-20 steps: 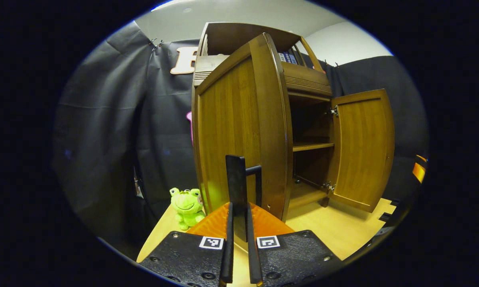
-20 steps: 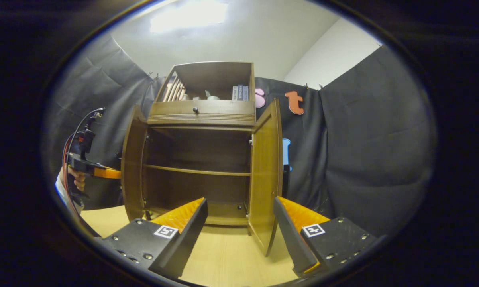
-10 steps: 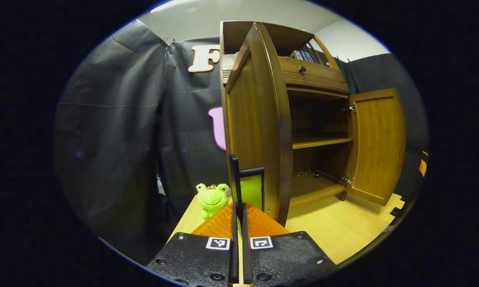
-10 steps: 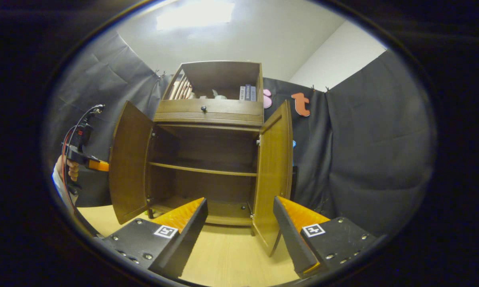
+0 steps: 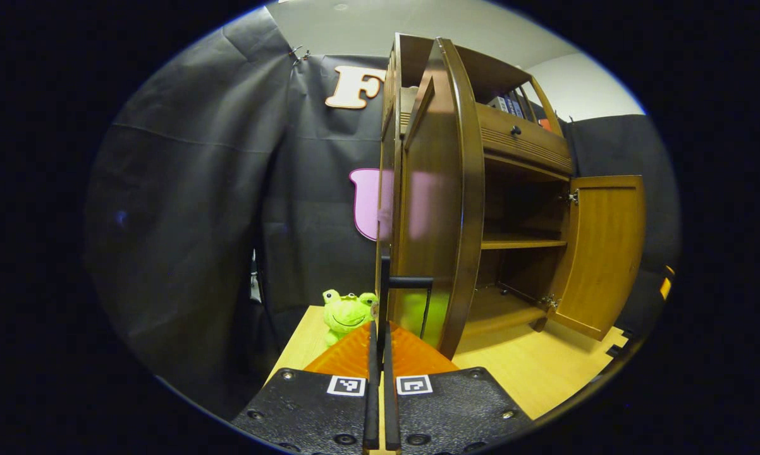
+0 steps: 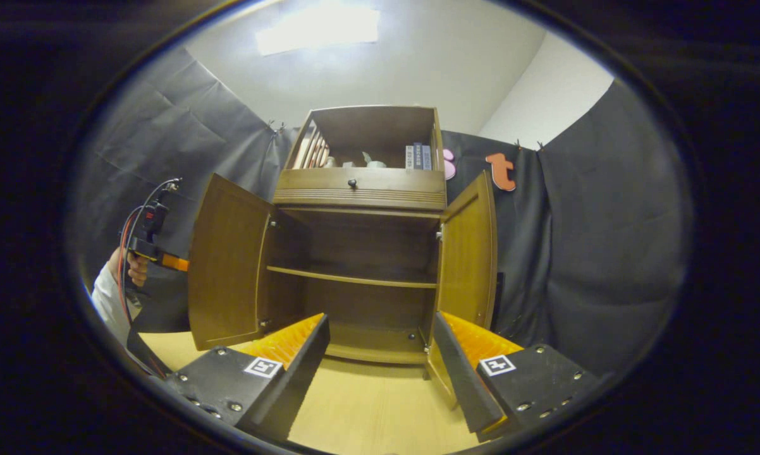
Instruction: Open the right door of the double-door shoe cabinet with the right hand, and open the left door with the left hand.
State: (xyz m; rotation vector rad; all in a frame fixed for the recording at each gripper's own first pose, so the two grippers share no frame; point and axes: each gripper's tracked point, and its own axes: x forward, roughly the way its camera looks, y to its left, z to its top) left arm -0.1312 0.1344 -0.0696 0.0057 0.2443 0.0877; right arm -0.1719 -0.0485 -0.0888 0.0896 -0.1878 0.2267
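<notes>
Left hand-held gripper (image 5: 377, 354): fingers pressed together on the black bar handle (image 5: 385, 297) of the left door (image 5: 440, 202), at the bottom of the left gripper view. The door is swung well out, seen nearly edge-on. Right hand-held gripper (image 6: 380, 354): fingers wide apart, holding nothing, hanging in front of the cabinet with the right door (image 6: 468, 253) just beyond its right finger. That door also stands open. Judgement: both doors look open, so the task is near its end. Risks from here: pulling the left door further could strain the hinges or drag the cabinet (image 6: 361, 189) across the desk (image 6: 367, 411); letting go of the handle abruptly could let the door swing. A green frog toy (image 5: 347, 313) sits on the desk just beside the door's outer face, and a wider swing could knock it. The right hand-held gripper's right finger is close to the right door's lower edge and could bump it if moved sideways. Contents: the lower compartment has one shelf (image 6: 351, 278), and I see nothing on it or on the floor below. The open top compartment holds a few books (image 6: 416, 157) and some pale items too small to identify. Drawer front with small knob (image 6: 352, 184) between them, closed.
</notes>
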